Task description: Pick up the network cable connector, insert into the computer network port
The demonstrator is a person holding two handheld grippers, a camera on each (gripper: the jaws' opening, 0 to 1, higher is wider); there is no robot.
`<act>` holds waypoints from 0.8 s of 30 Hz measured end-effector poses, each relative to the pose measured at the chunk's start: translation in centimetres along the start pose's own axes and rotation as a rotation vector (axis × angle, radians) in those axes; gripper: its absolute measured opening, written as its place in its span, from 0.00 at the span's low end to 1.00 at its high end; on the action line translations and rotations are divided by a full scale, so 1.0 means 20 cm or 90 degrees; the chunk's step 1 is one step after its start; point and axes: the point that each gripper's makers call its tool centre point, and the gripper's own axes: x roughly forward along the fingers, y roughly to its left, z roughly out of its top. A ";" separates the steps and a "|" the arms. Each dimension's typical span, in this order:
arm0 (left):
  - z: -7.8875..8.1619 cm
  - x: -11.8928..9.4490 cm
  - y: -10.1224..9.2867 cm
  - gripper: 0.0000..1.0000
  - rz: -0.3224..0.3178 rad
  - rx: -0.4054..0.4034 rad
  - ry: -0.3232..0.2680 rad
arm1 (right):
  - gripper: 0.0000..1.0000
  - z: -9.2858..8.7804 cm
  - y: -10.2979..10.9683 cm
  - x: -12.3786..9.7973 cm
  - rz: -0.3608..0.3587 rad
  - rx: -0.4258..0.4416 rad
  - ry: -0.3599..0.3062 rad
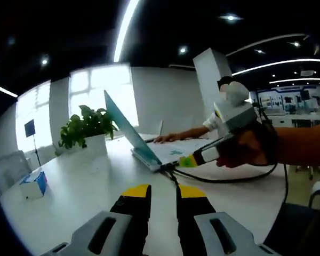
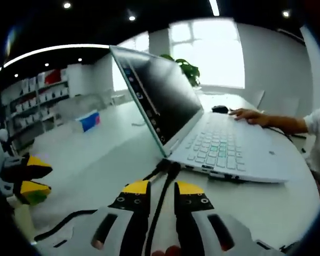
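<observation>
An open white laptop [image 1: 149,152] [image 2: 224,149] sits on the white table [image 1: 85,181]. A black network cable [image 2: 159,208] [image 1: 229,180] runs between my right gripper's jaws up to the laptop's near side edge. Its connector [image 2: 169,169] [image 1: 169,168] sits against that edge; whether it is seated in the port I cannot tell. My right gripper [image 2: 162,189] [image 1: 188,160] is shut on the cable just short of the laptop. My left gripper [image 1: 164,192] [image 2: 40,177] hovers low over the table, a little back from the laptop, jaws close together with nothing between them.
A potted plant [image 1: 88,128] [image 2: 184,66] stands behind the laptop. A blue and white box [image 1: 34,184] [image 2: 88,121] lies further along the table. Another person's hand [image 1: 162,138] [image 2: 245,113] rests beside the laptop, near a dark mouse [image 2: 220,109]. Cable slack [image 2: 64,221] trails across the table.
</observation>
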 end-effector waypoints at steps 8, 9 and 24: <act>0.04 0.00 0.00 0.20 0.004 0.002 -0.016 | 0.18 0.11 0.00 -0.15 0.049 -0.031 -0.091; 0.04 0.00 0.00 0.20 0.002 0.000 -0.018 | 0.18 0.13 0.00 -0.17 0.056 -0.037 -0.106; 0.09 0.05 -0.11 0.20 -0.020 0.013 -0.036 | 0.18 0.19 -0.17 -0.47 0.068 -0.043 -0.182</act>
